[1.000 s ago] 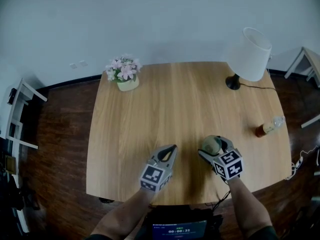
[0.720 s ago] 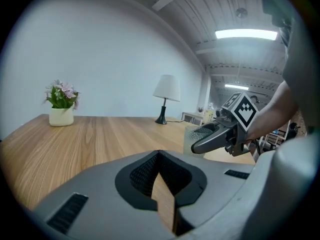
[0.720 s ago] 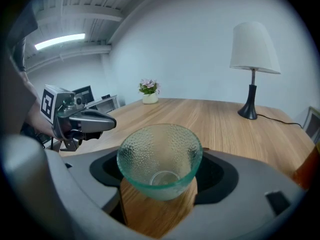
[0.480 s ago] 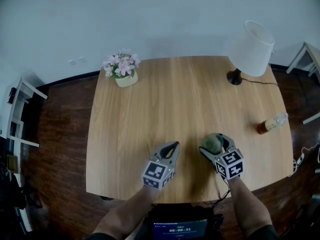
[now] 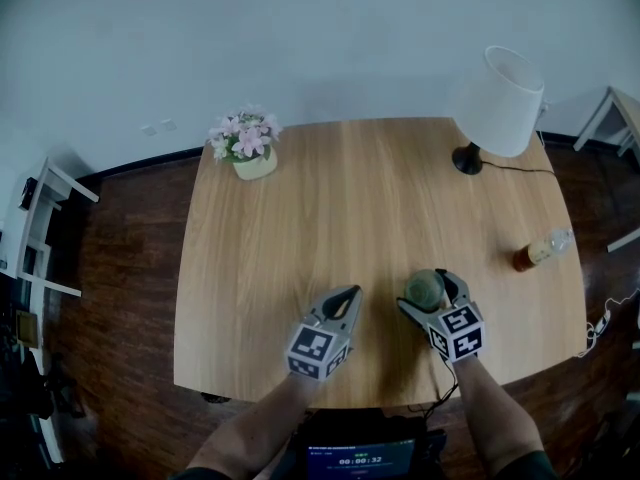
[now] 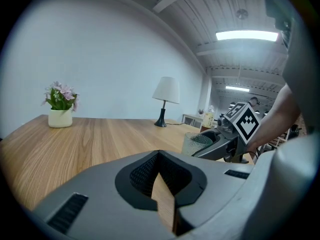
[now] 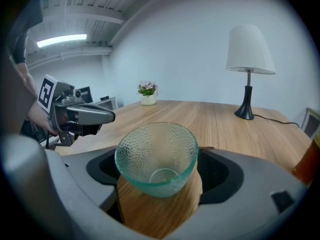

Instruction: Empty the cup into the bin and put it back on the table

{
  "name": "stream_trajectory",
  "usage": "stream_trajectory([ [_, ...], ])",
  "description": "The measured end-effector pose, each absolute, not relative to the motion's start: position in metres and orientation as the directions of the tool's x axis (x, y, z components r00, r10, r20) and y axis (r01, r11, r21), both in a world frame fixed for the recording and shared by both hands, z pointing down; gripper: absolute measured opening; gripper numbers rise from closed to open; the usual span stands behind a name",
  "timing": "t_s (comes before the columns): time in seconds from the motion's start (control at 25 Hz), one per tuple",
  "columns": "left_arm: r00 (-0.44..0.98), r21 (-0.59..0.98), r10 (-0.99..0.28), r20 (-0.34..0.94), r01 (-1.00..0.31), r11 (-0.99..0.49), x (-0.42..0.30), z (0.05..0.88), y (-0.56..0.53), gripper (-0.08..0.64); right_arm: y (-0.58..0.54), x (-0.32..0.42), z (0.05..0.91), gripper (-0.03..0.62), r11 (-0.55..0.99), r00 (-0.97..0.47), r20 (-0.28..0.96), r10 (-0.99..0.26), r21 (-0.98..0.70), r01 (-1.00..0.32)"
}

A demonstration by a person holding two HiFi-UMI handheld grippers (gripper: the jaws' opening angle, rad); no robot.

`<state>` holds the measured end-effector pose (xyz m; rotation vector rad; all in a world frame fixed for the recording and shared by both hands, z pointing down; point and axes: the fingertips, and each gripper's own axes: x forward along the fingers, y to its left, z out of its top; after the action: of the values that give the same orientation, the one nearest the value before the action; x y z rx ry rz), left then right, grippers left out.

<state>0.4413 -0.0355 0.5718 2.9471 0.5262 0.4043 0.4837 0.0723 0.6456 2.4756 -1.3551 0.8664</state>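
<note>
Glass cup [image 7: 156,156] stands upright and empty on the table [image 5: 340,198], close to the near edge and right of centre, between the jaws of the right tongs [image 5: 431,292]. Those jaws have just been opening and stand wide apart, with the pads not pressing the glass. Left tongs [image 5: 347,296] hang just to the left, jaws closed on nothing. Lamp [image 5: 498,103] stands at the far right, flower pot [image 5: 250,153] at the far left, bottle [image 5: 540,251] by the right edge

Right claw [image 6: 202,144] partly hides the cup [image 6: 191,144]; bottle [image 7: 309,166] cut off
</note>
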Motion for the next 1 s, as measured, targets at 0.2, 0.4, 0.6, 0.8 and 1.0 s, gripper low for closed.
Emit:
stream_trajectory([
  [0.2,0.909,0.157,0.351,0.225,0.321,-0.934,0.441,0.565,-0.036,-0.006,0.073,0.482,0.632,0.457,-0.567,0.425,0.540,-0.726,-0.121,-0.815],
  [0.4,0.913,0.140,0.349,0.211,0.326,-0.935,0.438,0.551,-0.031,-0.006,0.082,0.480,0.623,0.457,-0.580,0.437,0.527,-0.729,-0.138,-0.803],
  [0.6,0.919,0.125,0.345,0.189,0.326,-0.937,0.435,0.538,-0.026,-0.006,0.087,0.475,0.603,0.457,-0.573,0.447,0.493,-0.747,-0.135,-0.808],
  [0.8,0.923,0.119,0.350,0.160,0.333,-0.935,0.426,0.522,-0.019,-0.006,0.095,0.466,0.578,0.457,-0.570,0.459,0.451,-0.765,-0.145,-0.808],
  [1.0,0.928,0.104,0.343,0.143,0.331,-0.938,0.415,0.510,-0.013,-0.006,0.101,0.456,0.555,0.457,-0.561,0.469,0.413,-0.781,-0.134,-0.817],
])
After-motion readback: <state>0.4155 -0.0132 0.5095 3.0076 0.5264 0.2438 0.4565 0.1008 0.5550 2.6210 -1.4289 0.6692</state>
